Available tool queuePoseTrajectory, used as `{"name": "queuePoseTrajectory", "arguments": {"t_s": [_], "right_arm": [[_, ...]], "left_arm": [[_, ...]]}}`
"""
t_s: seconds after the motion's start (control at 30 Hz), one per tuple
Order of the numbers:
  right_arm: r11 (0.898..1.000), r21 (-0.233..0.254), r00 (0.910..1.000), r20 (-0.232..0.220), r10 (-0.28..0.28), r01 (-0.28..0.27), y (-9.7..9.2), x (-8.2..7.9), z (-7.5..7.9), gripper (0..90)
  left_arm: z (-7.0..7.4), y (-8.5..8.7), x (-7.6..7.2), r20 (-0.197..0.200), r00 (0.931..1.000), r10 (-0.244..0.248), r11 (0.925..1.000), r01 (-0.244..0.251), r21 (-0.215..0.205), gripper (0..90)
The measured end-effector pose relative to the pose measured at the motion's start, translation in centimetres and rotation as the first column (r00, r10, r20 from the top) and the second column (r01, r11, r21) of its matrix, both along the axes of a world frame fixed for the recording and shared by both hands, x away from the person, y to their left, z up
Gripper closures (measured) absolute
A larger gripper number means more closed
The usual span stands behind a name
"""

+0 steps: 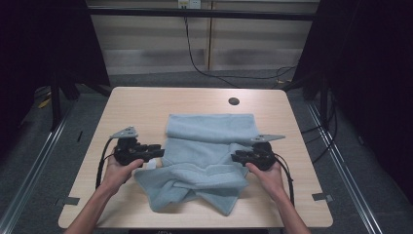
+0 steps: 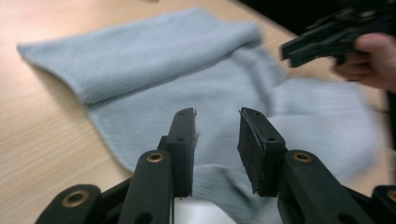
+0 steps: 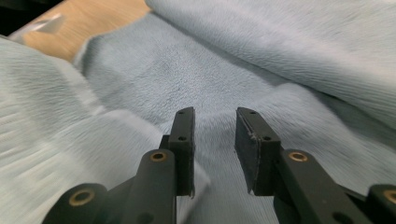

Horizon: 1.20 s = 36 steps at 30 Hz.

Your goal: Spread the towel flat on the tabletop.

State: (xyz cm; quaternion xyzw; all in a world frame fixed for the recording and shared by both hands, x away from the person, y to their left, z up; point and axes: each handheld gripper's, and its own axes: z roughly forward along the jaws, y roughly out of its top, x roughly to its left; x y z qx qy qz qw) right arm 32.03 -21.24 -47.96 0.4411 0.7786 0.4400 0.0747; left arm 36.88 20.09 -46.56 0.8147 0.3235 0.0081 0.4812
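A light blue cloth [image 1: 209, 146] lies crumpled and partly folded on the wooden table [image 1: 141, 105], with a folded band along its far side and bunched layers near the front. My left gripper [image 1: 158, 152] hovers at the cloth's left edge, pointing right. In the left gripper view its jaws [image 2: 217, 116] stand apart over the cloth [image 2: 154, 60] with nothing between them. My right gripper [image 1: 236, 157] is at the cloth's right edge, pointing left, and also appears far off in the left gripper view [image 2: 299, 49]. Its own jaws [image 3: 215, 114] are parted just above the cloth [image 3: 280, 46] and grip nothing.
A round dark hole [image 1: 234, 101] sits in the table behind the cloth. A small white tag [image 1: 151, 165] shows at the cloth's left edge under my left gripper. Bare wood runs along the table's left, right and far sides. A black cable [image 1: 195, 58] trails on the floor beyond.
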Motion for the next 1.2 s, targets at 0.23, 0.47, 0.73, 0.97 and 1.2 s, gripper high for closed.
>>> {"name": "queuePoseTrajectory", "arguments": {"t_s": [0.23, 0.47, 0.73, 0.97, 1.2], "right_arm": [[0.997, -0.080, 0.9989, -0.047, -0.002, -0.002, 1.5, 0.8, -2.4, 66.8], [0.992, -0.123, 0.9987, -0.052, -0.003, -0.003, 0.3, -1.1, -2.1, 66.7], [0.986, -0.120, 0.9877, -0.121, 0.099, -0.114, 0.5, -5.9, -1.5, 66.3], [0.986, -0.086, 0.9878, -0.070, 0.139, -0.145, 1.2, -6.1, -1.0, 61.3], [0.992, -0.083, 0.9945, -0.054, 0.089, -0.094, 1.5, -2.3, -1.0, 58.4]], "left_arm": [[-3.8, -2.8, 0.9, -0.083, 0.9956, -0.044, 0.9911, 0.054, 0.122, 68.1], [-3.5, -1.7, -2.8, -0.050, 0.9944, -0.093, 0.9791, 0.100, 0.177, 72.0], [-3.4, 0.2, -9.2, -0.145, 0.9619, -0.232, 0.9618, 0.249, 0.114, 71.9], [-2.8, 0.8, -6.8, -0.121, 0.9827, -0.140, 0.9845, 0.151, 0.089, 67.2], [-3.3, 0.5, -3.6, -0.136, 0.9865, -0.092, 0.9879, 0.107, 0.112, 64.9]]}}
